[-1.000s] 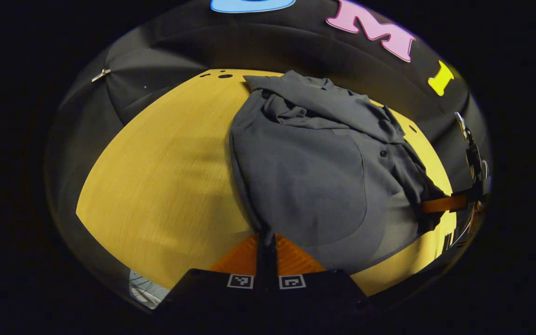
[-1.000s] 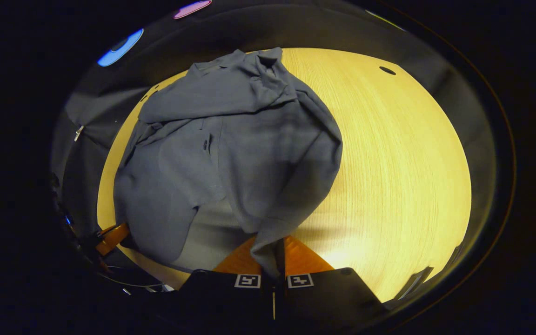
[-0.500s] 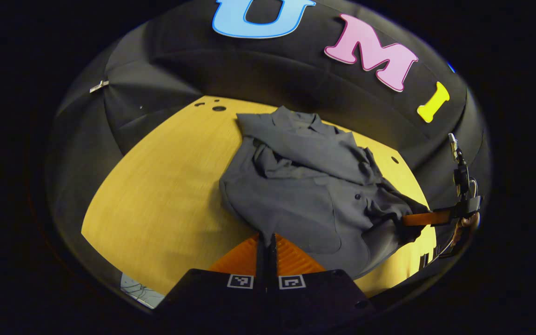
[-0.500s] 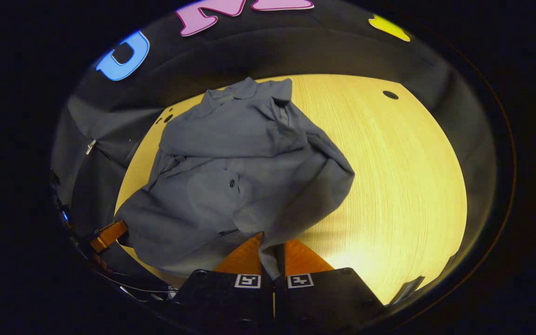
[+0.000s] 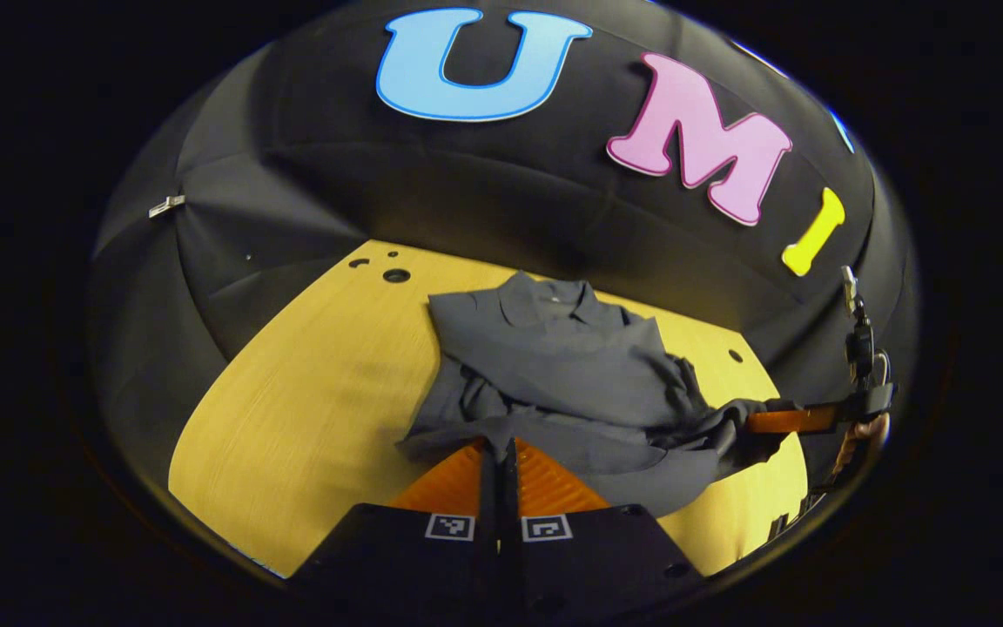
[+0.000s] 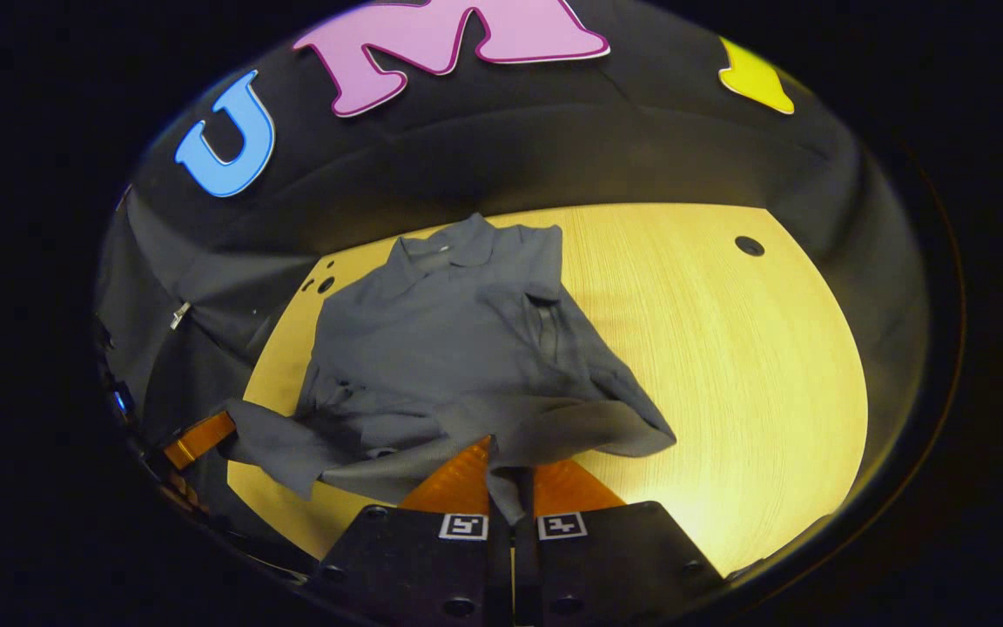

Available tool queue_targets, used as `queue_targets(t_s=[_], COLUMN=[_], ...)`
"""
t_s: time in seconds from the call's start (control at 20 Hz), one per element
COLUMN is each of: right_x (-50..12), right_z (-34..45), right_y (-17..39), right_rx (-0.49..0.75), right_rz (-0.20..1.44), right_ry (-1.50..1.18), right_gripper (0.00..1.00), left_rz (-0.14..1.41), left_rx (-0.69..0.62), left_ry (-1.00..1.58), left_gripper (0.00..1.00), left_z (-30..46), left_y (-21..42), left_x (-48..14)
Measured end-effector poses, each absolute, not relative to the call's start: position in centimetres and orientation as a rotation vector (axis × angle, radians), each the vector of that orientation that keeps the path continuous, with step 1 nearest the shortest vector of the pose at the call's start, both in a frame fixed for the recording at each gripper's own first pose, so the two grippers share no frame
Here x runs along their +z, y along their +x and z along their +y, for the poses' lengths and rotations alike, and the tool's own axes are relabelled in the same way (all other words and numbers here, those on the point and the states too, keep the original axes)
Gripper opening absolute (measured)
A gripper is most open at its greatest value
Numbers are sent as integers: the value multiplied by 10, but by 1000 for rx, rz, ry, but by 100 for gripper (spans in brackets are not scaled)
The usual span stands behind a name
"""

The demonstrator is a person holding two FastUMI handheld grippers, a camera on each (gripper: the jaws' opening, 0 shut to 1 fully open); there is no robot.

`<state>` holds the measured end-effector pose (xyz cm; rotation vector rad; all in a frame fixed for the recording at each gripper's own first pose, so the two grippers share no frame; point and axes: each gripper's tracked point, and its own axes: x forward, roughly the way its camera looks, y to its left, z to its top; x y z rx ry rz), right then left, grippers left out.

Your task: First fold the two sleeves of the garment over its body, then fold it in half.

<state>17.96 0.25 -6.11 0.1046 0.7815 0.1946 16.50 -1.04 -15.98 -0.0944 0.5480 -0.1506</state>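
Both jaws clamped on grey shirt (image 5: 554,383) hem, wooden table (image 6: 728,348) beneath

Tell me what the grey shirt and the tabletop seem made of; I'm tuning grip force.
Shirt: a thin, matte woven cloth, judging by its soft creases and limp drape. Table: probably wood or wood-look laminate, showing fine straight grain and a light sheen.

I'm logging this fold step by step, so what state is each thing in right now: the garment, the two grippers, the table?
Garment: grey, collar end flat on the table, near hem lifted by both grippers, rumpled, not yet folded in half.
Left gripper: shut on the garment's hem.
Right gripper: shut on the garment's hem.
Table: yellow wood, garment lying on it.
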Motion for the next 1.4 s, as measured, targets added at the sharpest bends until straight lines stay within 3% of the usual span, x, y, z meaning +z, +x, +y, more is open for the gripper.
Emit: queue_targets(t_s=[0.45, 0.75, 1.25, 1.3, 1.35, 1.4], right_x=[-21, -21, -73, -77, -80, -78], right_z=[29, 45, 41, 43, 43, 41], right_y=[283, 340, 394, 394, 396, 395], right_rx=[230, 232, 162, 160, 152, 146], right_rz=[664, 641, 715, 728, 737, 735], right_ry=[90, 125, 231, 237, 238, 243], right_gripper=[6, 6, 7, 2, 16, 16], left_rz=[451, 456, 514, 518, 520, 515], left_rx=[-129, -117, -65, -55, -37, -26], left_ry=[-223, -204, -193, -188, -173, -156], left_gripper=[5, 5, 5, 6, 11, 15], left_z=[-18, -12, -4, -4, -1, 2], left_y=[278, 343, 390, 390, 389, 389], left_x=[-120, -134, -175, -176, -176, -175])
